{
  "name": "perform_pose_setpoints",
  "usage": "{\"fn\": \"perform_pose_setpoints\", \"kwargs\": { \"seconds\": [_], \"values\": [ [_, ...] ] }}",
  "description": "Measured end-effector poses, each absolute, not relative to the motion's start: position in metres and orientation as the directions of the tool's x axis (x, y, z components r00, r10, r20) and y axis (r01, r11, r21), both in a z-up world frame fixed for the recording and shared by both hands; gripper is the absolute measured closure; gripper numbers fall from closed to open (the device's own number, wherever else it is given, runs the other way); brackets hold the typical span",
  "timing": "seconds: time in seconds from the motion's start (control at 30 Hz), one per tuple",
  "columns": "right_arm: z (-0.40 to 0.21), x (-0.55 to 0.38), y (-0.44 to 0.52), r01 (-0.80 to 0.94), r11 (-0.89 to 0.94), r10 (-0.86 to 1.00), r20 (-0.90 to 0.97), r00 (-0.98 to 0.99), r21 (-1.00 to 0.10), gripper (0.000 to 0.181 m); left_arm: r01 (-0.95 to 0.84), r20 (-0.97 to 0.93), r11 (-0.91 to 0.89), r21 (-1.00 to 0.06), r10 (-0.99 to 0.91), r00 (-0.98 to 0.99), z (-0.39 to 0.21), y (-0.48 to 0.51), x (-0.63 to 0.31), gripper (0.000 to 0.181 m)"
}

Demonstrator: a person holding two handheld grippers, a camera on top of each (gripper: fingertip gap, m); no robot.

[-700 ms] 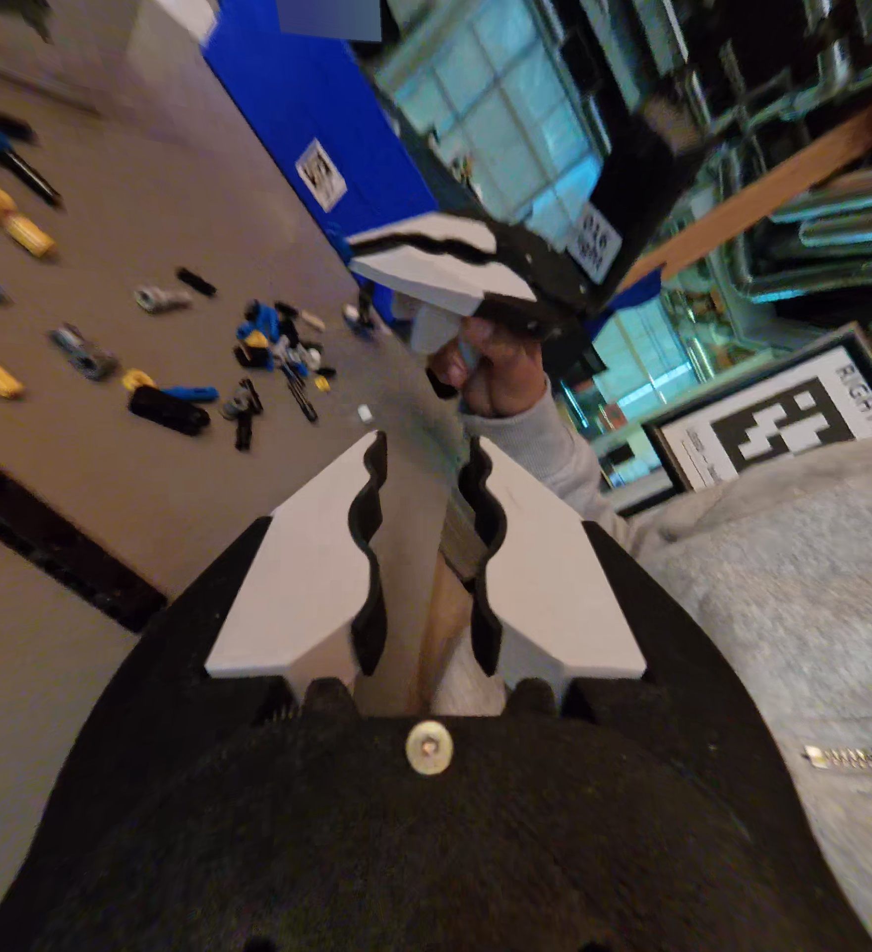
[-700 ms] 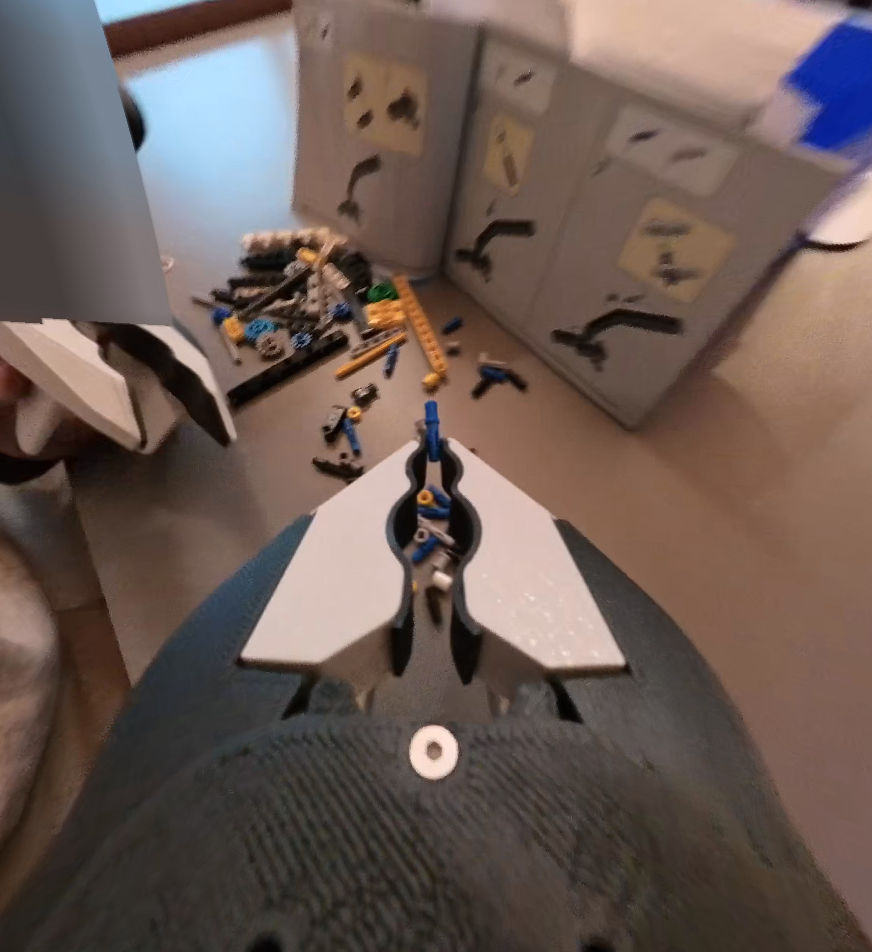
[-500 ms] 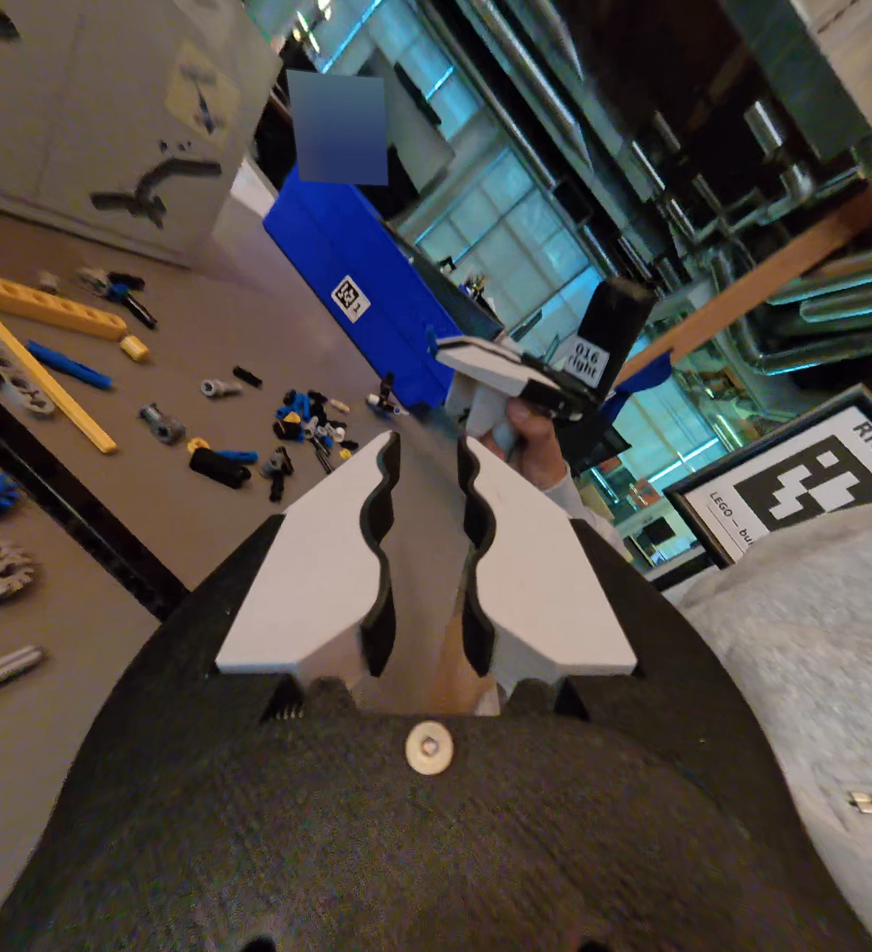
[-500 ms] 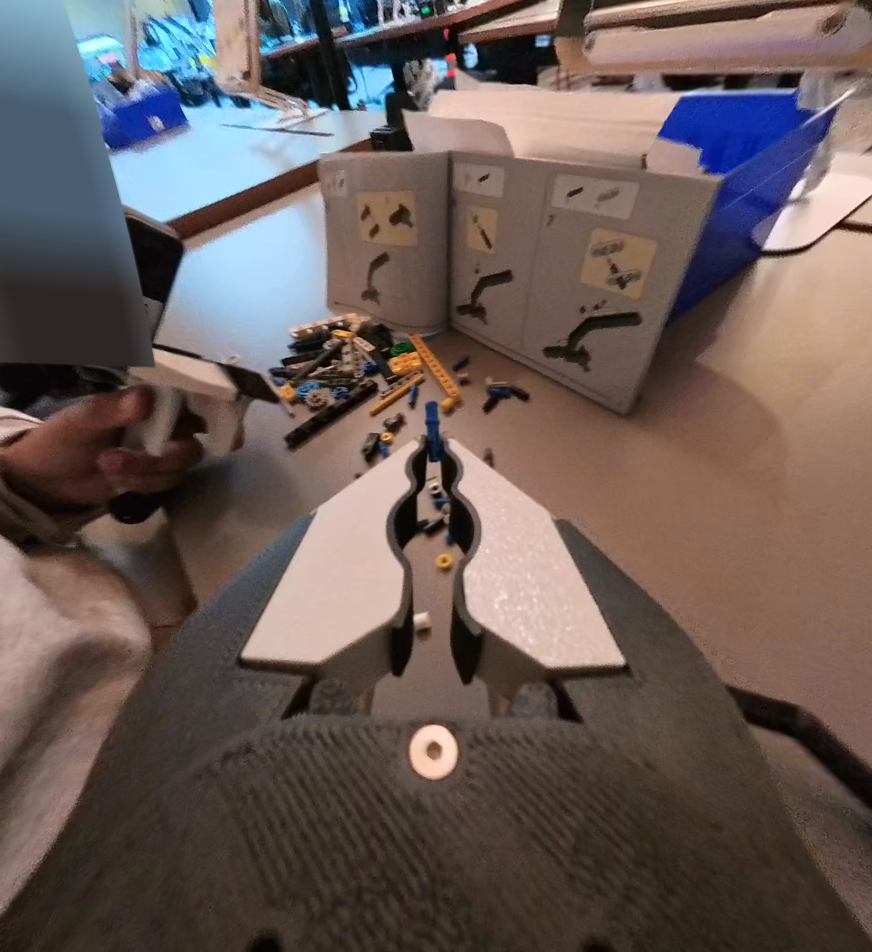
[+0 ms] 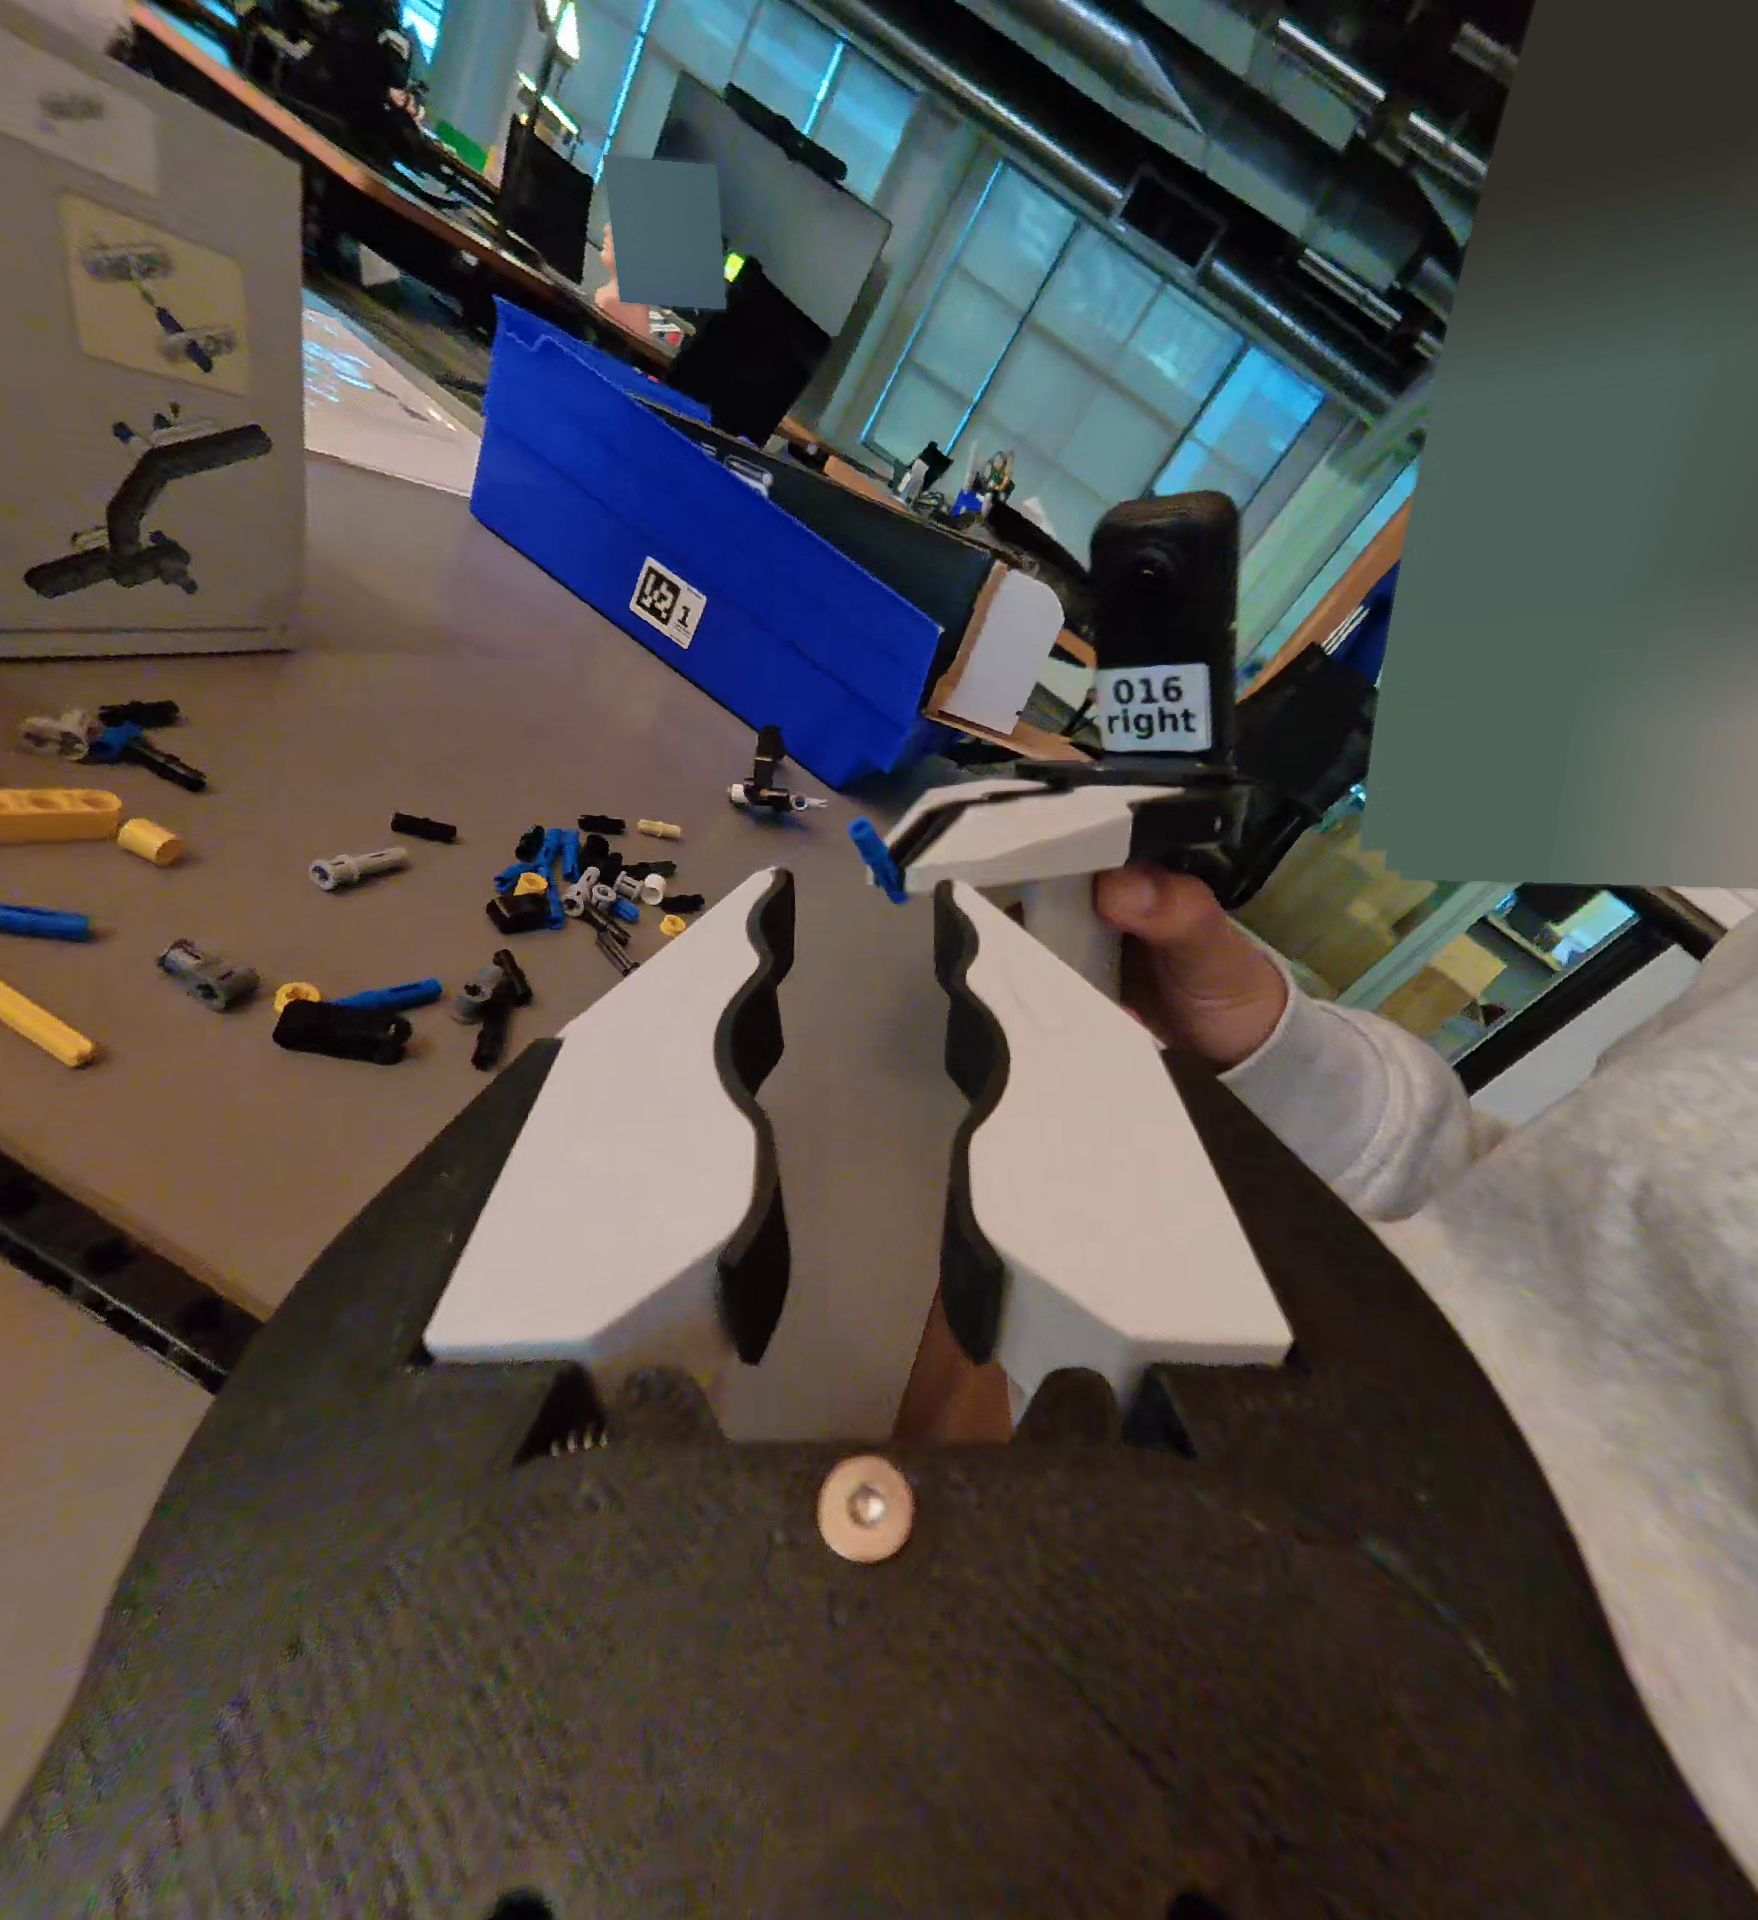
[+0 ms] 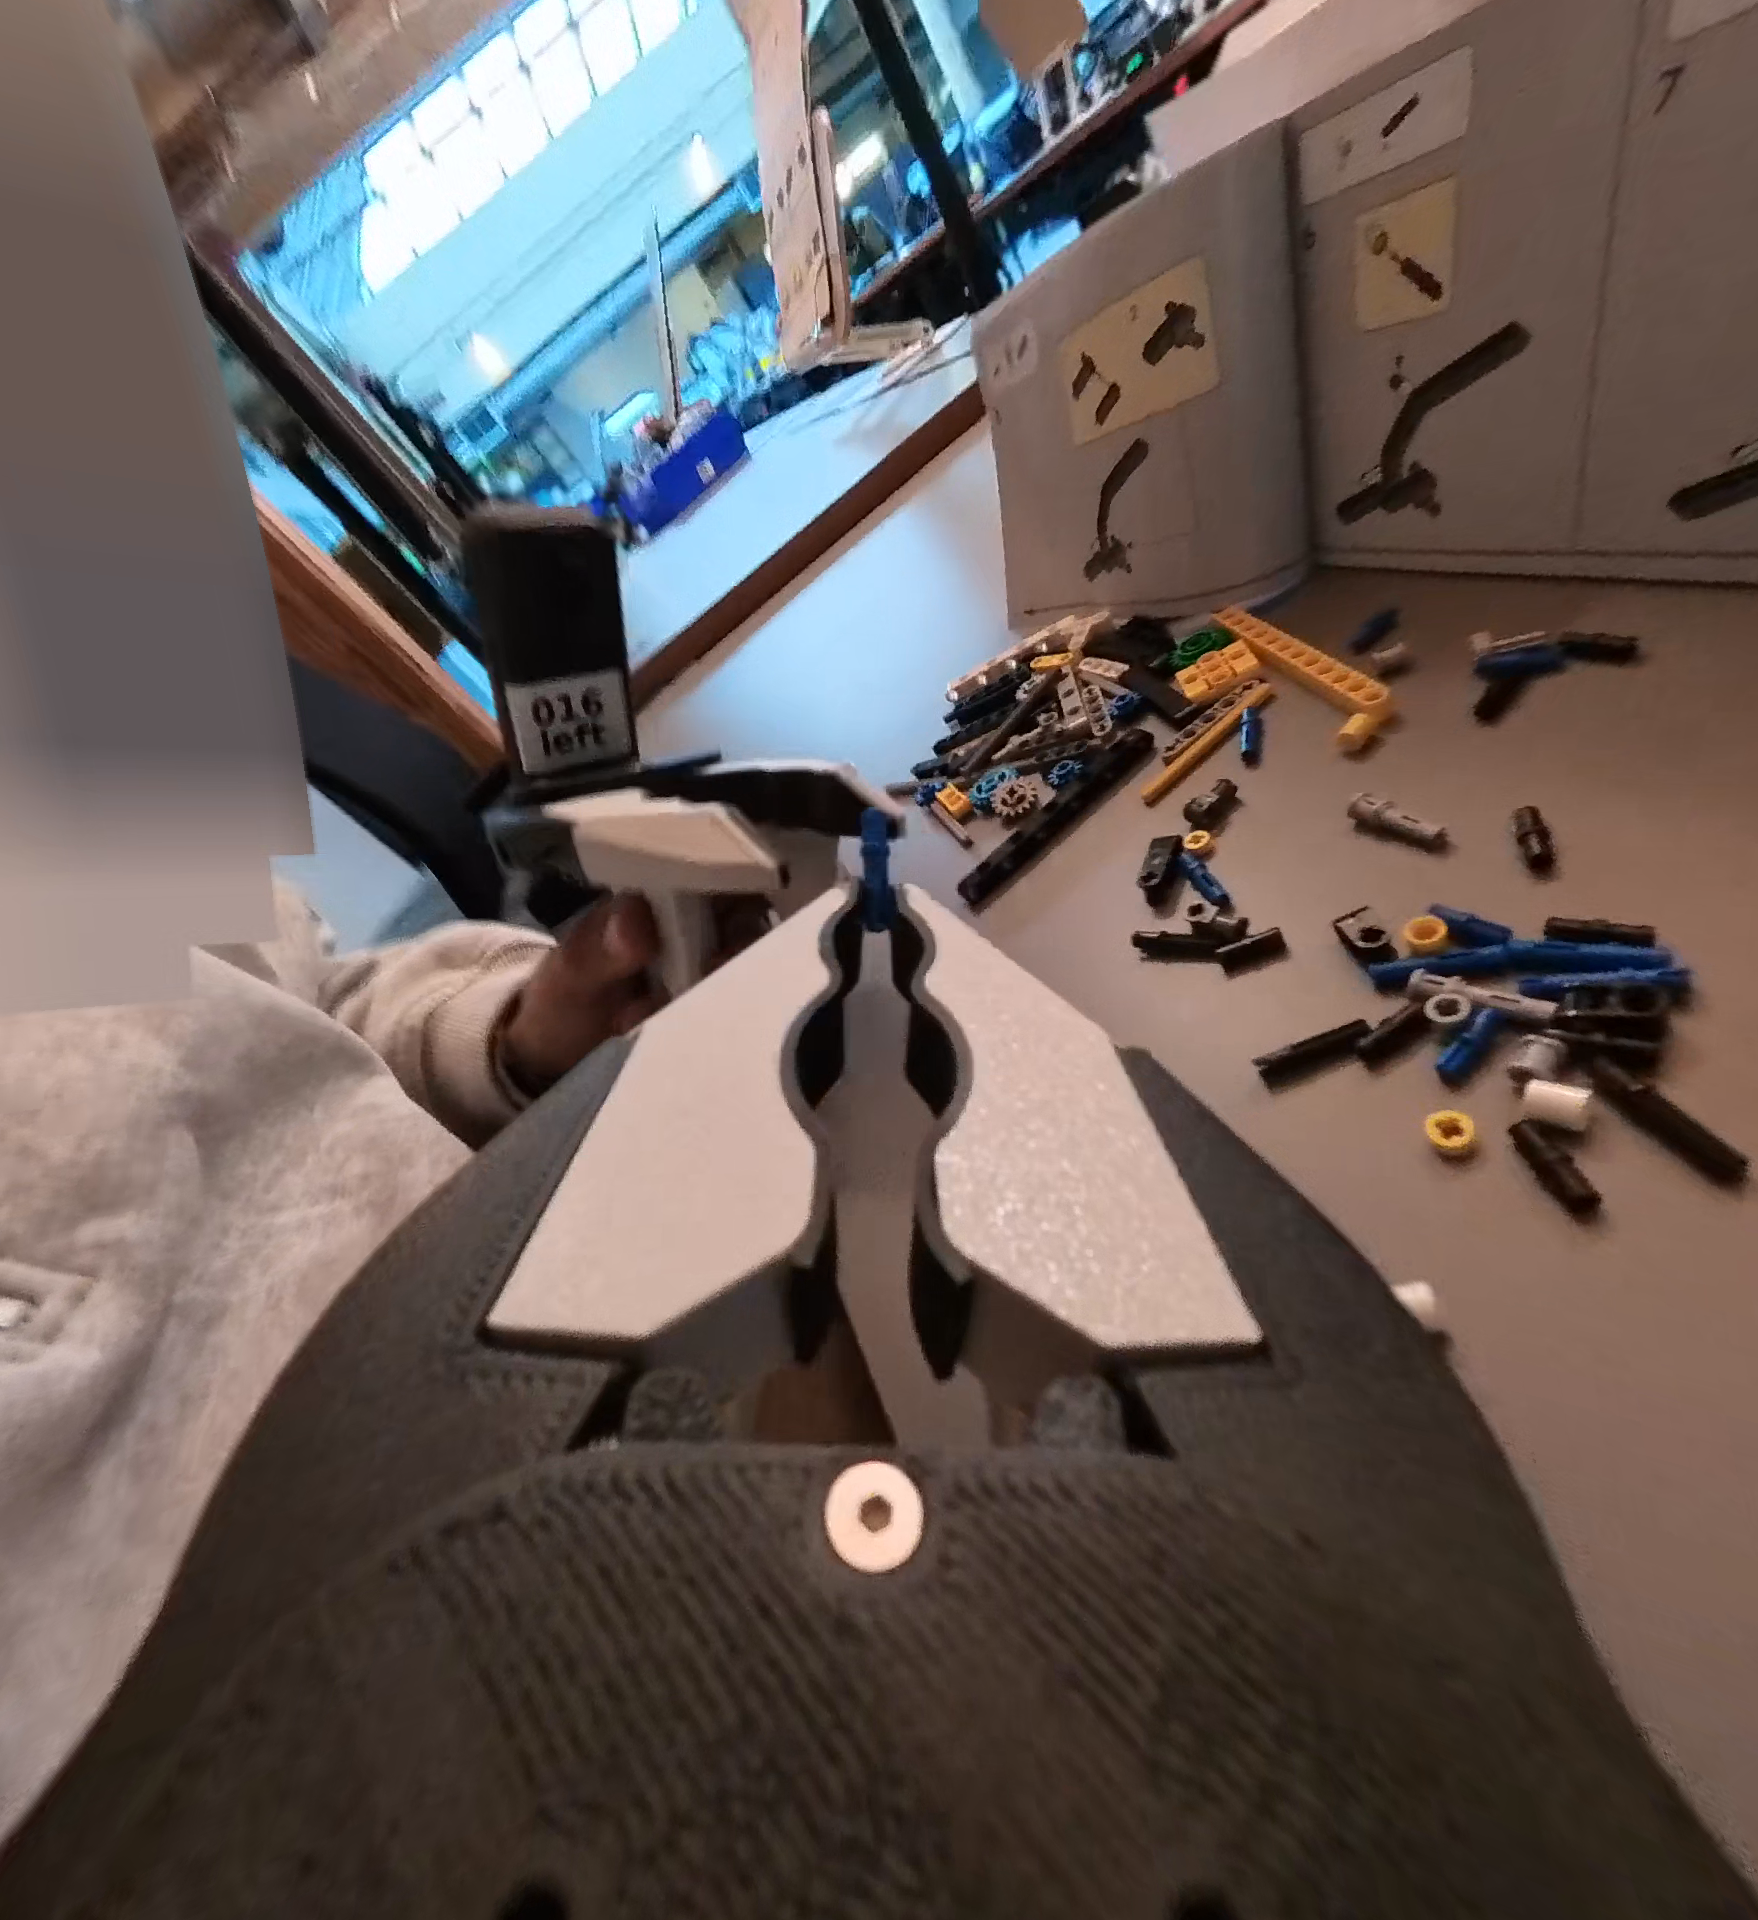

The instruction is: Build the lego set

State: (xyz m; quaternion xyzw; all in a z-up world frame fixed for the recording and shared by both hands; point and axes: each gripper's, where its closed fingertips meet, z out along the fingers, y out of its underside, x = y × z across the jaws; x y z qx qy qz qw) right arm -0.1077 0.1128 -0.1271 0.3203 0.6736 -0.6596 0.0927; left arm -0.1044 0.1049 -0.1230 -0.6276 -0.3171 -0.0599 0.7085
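While both grippers hang above the grey table, I hold my right gripper clenched on a blue pin, which stands nearly upright from the fingertips with its upper half free. My left gripper is released, its fingers parted around bare tabletop with nothing between them.

Taking the blue pin as landmark: in the left wrist view it pokes out of the right gripper's tip, just above and beside my left gripper's right fingertip. In the right wrist view the left gripper sits directly behind the pin; whether its tip touches the pin I cannot tell, since the black pads blur together there.

Well to the pin's right, on the table, lies a loose cluster of blue and black pins with a yellow bush near it. Farther behind the pin, a pile of beams and gears lies with a yellow beam, in front of grey instruction panels. A blue bin stands beyond the pin in the left wrist view.
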Motion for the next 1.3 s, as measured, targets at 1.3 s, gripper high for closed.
{"fn": "perform_pose_setpoints", "kwargs": {
  "seconds": [1.3],
  "values": [
    [-0.169, -0.120, 0.121, 0.438, 0.203, 0.535, -0.275, -0.799, -0.876, 0.181, 0.566, 0.632, 0.283, -0.774, 0.296, 0.716, -0.124, 0.088, -0.122, 0.156]
  ]
}}
